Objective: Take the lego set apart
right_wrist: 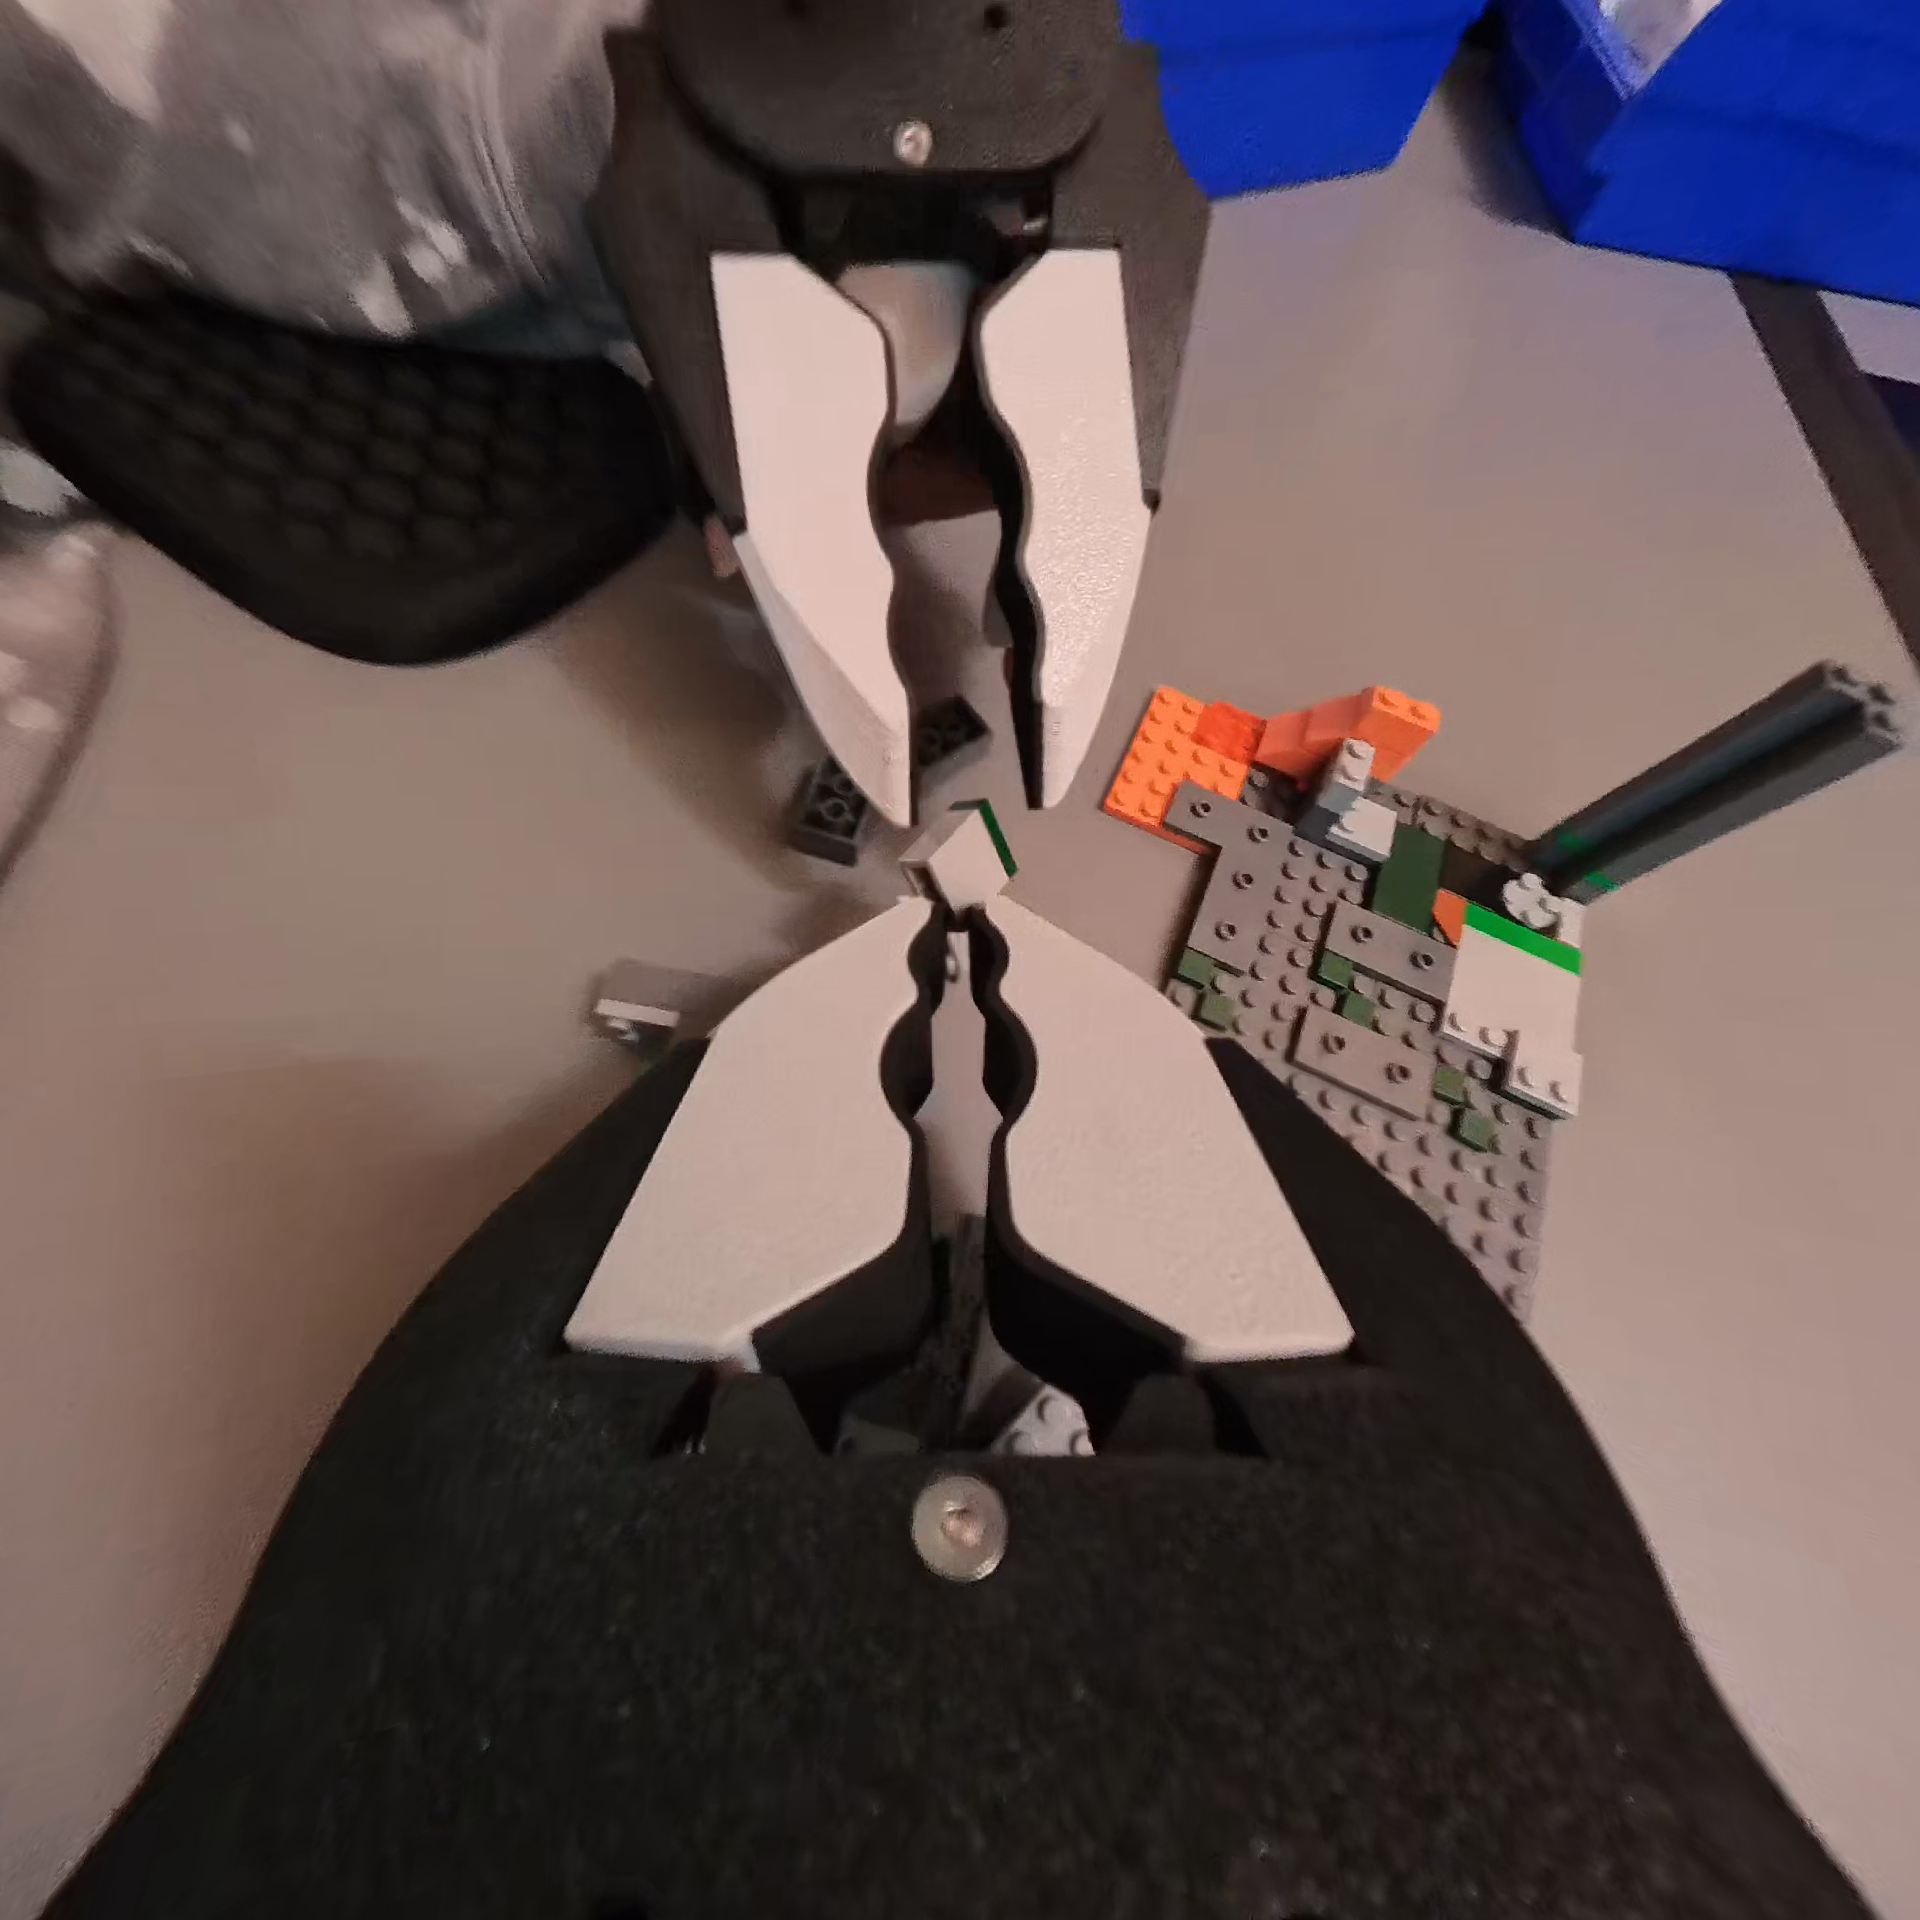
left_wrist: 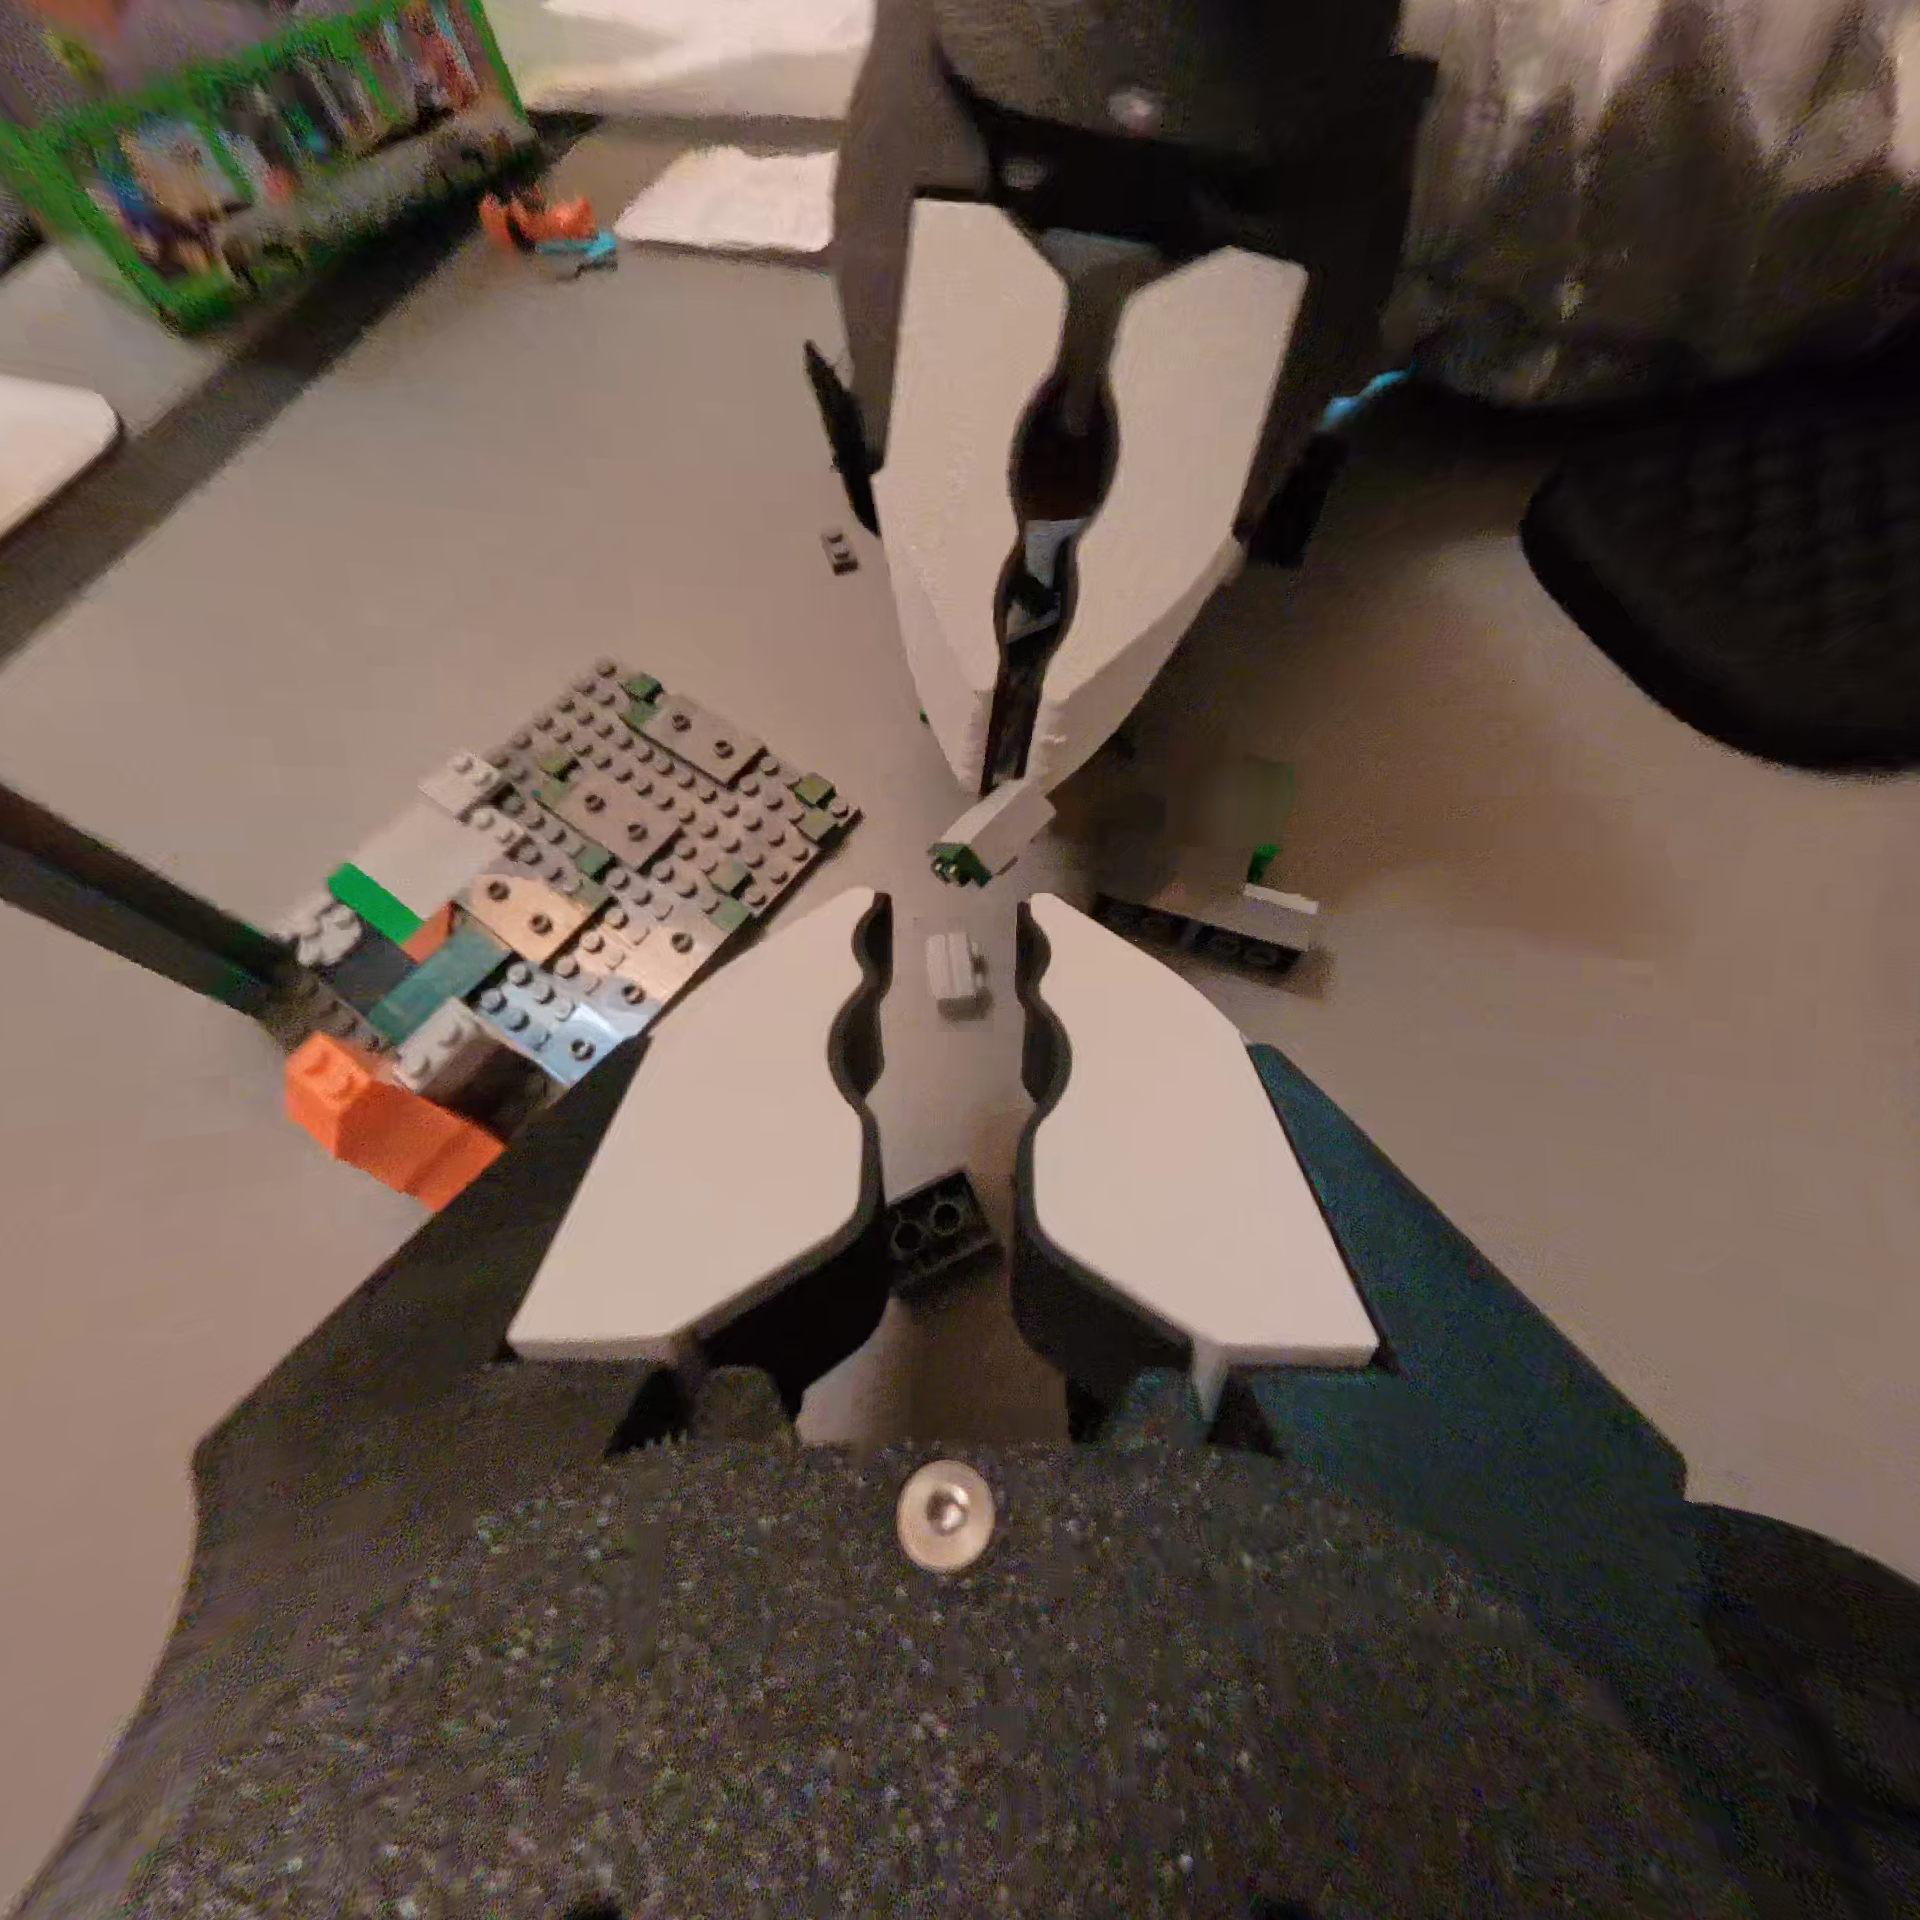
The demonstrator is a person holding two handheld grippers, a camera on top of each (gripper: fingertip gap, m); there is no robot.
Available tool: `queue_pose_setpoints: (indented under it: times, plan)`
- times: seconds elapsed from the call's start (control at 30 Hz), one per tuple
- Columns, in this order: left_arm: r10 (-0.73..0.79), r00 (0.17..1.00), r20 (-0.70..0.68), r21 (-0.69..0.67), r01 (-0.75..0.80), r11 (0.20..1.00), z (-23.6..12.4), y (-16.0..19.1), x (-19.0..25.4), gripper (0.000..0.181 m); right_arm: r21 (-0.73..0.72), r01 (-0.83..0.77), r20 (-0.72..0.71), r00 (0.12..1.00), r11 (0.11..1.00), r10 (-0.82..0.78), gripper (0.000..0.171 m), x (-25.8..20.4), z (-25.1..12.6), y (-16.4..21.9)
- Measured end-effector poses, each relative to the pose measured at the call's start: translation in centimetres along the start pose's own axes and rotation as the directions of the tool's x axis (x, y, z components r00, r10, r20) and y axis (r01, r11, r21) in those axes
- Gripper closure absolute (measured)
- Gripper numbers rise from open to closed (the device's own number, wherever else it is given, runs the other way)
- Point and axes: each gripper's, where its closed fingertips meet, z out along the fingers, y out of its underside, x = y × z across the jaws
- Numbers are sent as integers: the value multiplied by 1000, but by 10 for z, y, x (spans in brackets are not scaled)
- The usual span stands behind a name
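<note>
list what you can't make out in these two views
- Left wrist view: the green box is blurred; the dark post is cut off by the left edge.
- Right wrist view: the pieces beneath the right gripper are mostly hidden by its body; the blue bins are cut off by the top edge.

Grey table (left_wrist: 468,499), matte. On it: studded grey baseplate (left_wrist: 665,831) with orange bricks (left_wrist: 384,1122) at one end, loose dark bricks (right_wrist: 831,810), small grey brick (left_wrist: 954,971). Farther back, green box (left_wrist: 260,156) and, perhaps, white paper (left_wrist: 738,197).
</note>
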Motion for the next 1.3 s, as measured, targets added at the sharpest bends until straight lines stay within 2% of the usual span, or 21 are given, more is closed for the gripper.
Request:
queue_pose_setpoints:
  times: [0.2, 0.43, 0.6, 0.73, 0.8, 0.87, 0.93, 1.0, 1.13, 1.3]
  plan:
    - [80, 996, -43, 87, -76, 993, -1, -16, 17, 163, 90, -103, 163, 983, 991, 88, 168, -17, -8, -8]
    - [149, 988, -46, 136, -142, 980, -6, -31, 30, 170, 171, -176, 268, 955, 969, 126, 168, -25, -19, -19]
    - [92, 995, -37, 112, -87, 990, -7, -32, 25, 170, 185, -143, 191, 976, 972, 108, 165, -17, -21, -25]
    - [44, 998, -44, 78, -40, 996, -6, -27, 24, 170, 127, -60, 93, 995, 990, 48, 159, -13, -18, -23]
    - [35, 998, -51, 71, -31, 997, -5, -25, 24, 170, 108, -49, 84, 996, 993, 40, 156, -13, -18, -21]
    - [31, 999, -40, 50, -29, 998, -4, -22, 22, 170, 89, -48, 99, 994, 995, 39, 146, -16, -19, -20]
    - [10, 999, -48, 43, -8, 999, -4, -21, 22, 170, 74, -19, 79, 997, 997, 13, 146, -17, -17, -21]
    - [-9, 999, -46, 29, 10, 1000, -2, -20, 21, 170, 52, 16, 48, 999, 999, -18, 146, -18, -10, -23]
    - [-34, 999, -35, 6, 34, 999, -1, -16, 18, 170, -17, 75, -26, 997, 997, -75, 158, -14, -2, -19]
    - [-12, 998, -65, 84, 17, 996, -6, -28, 26, 168, 81, 9, 75, 997, 997, -15, 162, -19, -13, -23]
